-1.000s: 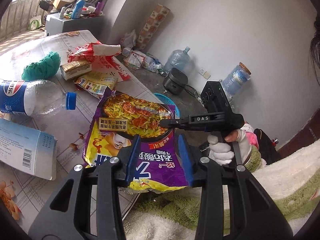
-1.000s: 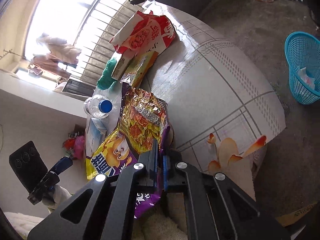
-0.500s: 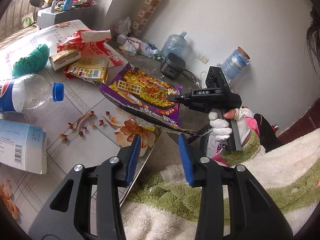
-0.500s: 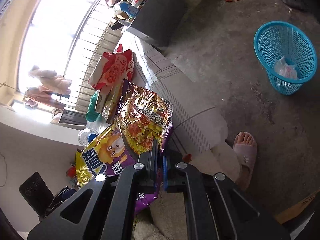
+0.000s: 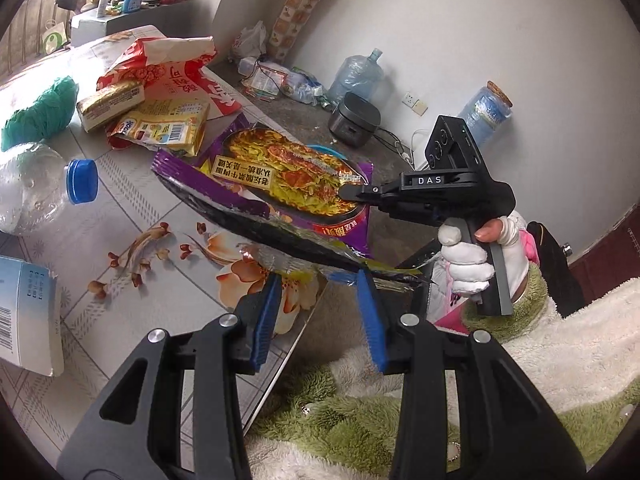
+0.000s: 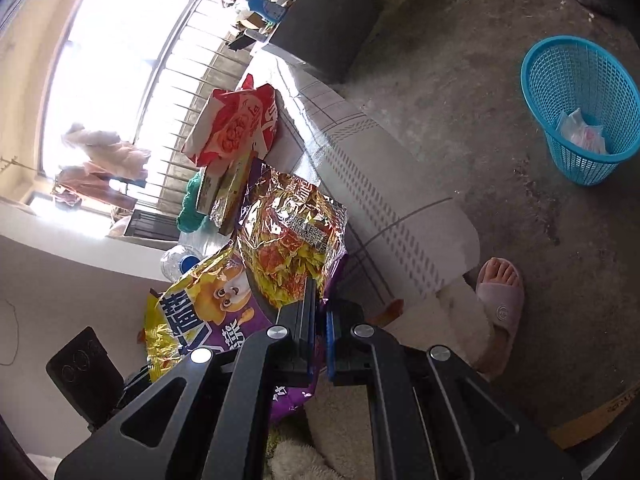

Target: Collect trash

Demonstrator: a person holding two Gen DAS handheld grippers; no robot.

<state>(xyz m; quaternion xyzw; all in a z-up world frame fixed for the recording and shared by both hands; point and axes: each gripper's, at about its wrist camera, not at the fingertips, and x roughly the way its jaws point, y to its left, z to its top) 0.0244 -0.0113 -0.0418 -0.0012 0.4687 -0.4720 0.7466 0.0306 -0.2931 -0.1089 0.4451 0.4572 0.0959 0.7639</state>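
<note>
While my right gripper (image 6: pixel 319 312) is pinching the purple noodle bag (image 6: pixel 288 248) above the table (image 5: pixel 132 216), my left fingers (image 5: pixel 266 320) are gaping empty.

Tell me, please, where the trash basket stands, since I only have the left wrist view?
Observer: The blue basket stands upright on the concrete floor, apart from the table.
Operator: Is anything in it already?
Observer: Yes, a pale crumpled wrapper lies inside.
Operator: Is anything on the floor near the table?
Observer: A foot in a pink slipper rests beside the table's hanging cloth edge.
</note>
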